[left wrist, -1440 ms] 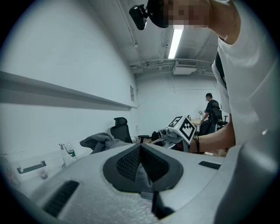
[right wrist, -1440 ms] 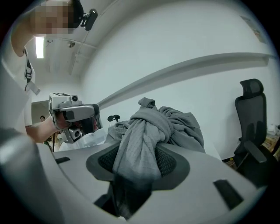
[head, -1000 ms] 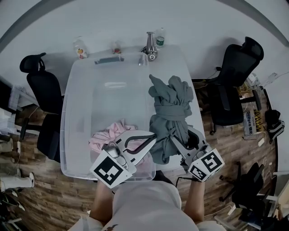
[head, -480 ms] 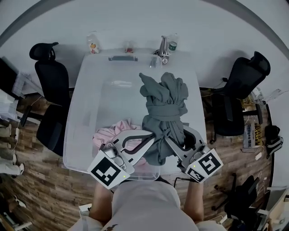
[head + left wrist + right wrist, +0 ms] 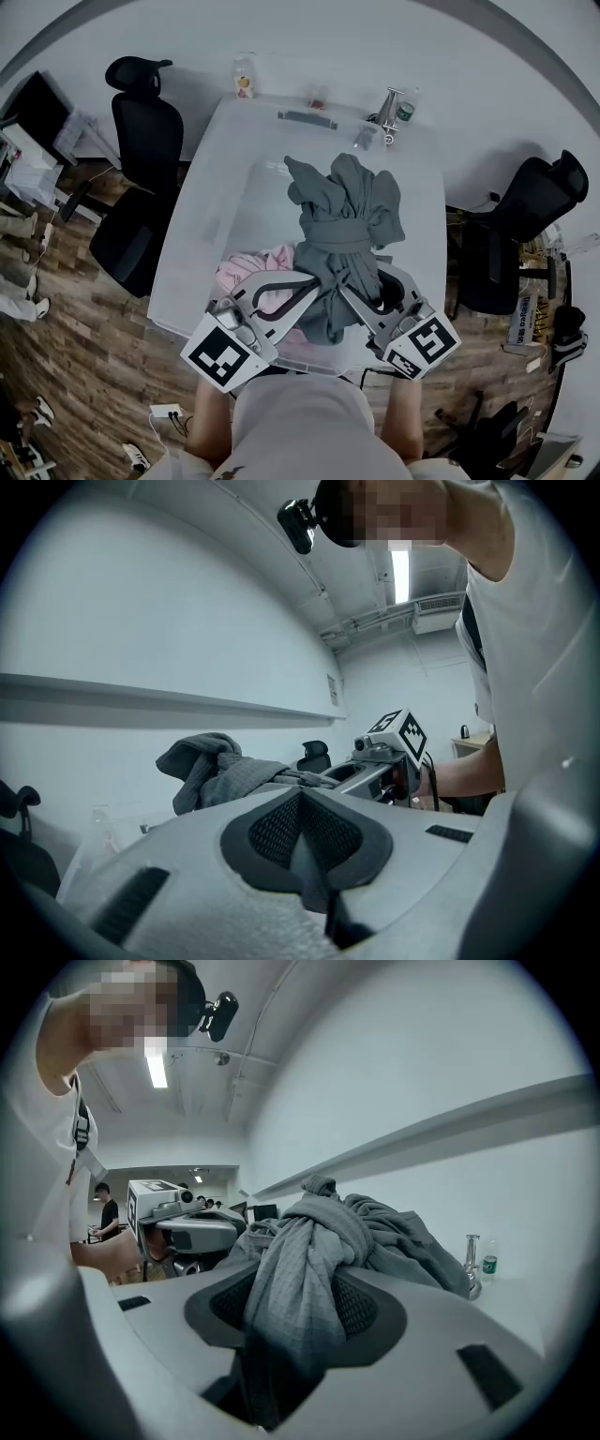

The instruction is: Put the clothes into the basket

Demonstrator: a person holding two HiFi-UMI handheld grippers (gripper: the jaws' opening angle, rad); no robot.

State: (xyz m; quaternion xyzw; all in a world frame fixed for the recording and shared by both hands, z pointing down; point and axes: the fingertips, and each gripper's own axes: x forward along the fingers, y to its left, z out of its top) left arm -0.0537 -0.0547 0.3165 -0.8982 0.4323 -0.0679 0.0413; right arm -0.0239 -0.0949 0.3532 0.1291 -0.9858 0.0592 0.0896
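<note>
On the white table [image 5: 422,234], a large clear plastic basket [image 5: 202,244] takes up most of the top, its long side running from the near edge to the far edge. Two black office chairs stand on the wooden floor, one off the table's left edge [image 5: 141,159] and one off its right edge [image 5: 534,206].

Grey garment [image 5: 342,230]: a knotted, bunched bundle held up in the air over the basket's right side. Its long axis runs near edge to far edge. The bulky, lobed end points toward the far edge. The narrow tail hangs toward the basket's near right corner.

Right gripper [image 5: 352,295]: jaws clamped on the tail of the grey garment. Cloth fills the gap between the pads and rises over them in the right gripper view.

Left gripper [image 5: 314,289]: jaws drawn together with only a narrow grey strip in the seam between the pads. The tips are pressed into the garment's lower left side, just beside the right gripper.

Pink garment [image 5: 253,267]: crumpled on the basket floor by the near wall, left of the grey tail.

Along the table's far edge stand an orange-labelled bottle [image 5: 246,80] toward the left corner, and a metal fitting [image 5: 386,108] with a green-labelled bottle [image 5: 405,105] toward the right corner.
</note>
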